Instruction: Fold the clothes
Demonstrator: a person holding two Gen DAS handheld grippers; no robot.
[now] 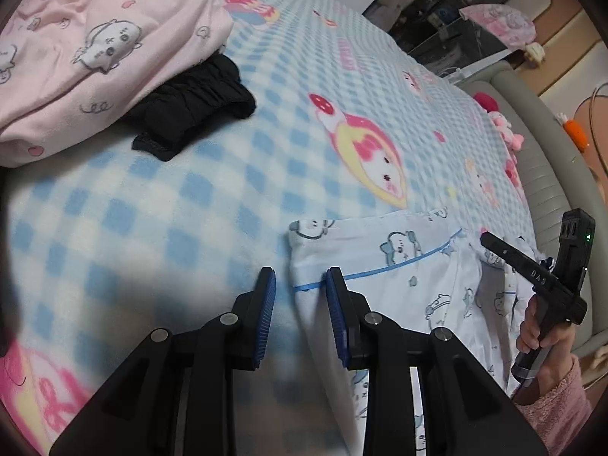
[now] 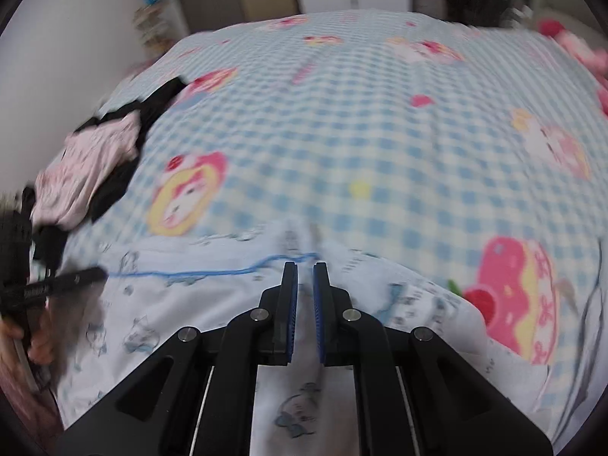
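Observation:
A white pyjama garment (image 1: 410, 277) with blue piping and small cartoon prints lies flat on the checked blanket, near the front edge of the bed. My left gripper (image 1: 300, 277) is open, its blue pads straddling the garment's left edge at the piping. In the right wrist view the same garment (image 2: 182, 296) spreads under my right gripper (image 2: 306, 266). Its jaws are nearly together, with a raised ridge of the fabric pinched between them. The right gripper (image 1: 532, 273) also shows at the garment's right side, held by a hand in a pink sleeve. The view is blurred.
A pink printed garment (image 1: 95, 49) lies heaped at the left over a black garment (image 1: 197, 102). The blue checked blanket (image 1: 228, 197) covers the bed. Plush toys (image 1: 505, 129) sit along the grey padded bed frame (image 1: 543, 159) on the right. Dark shelving stands beyond.

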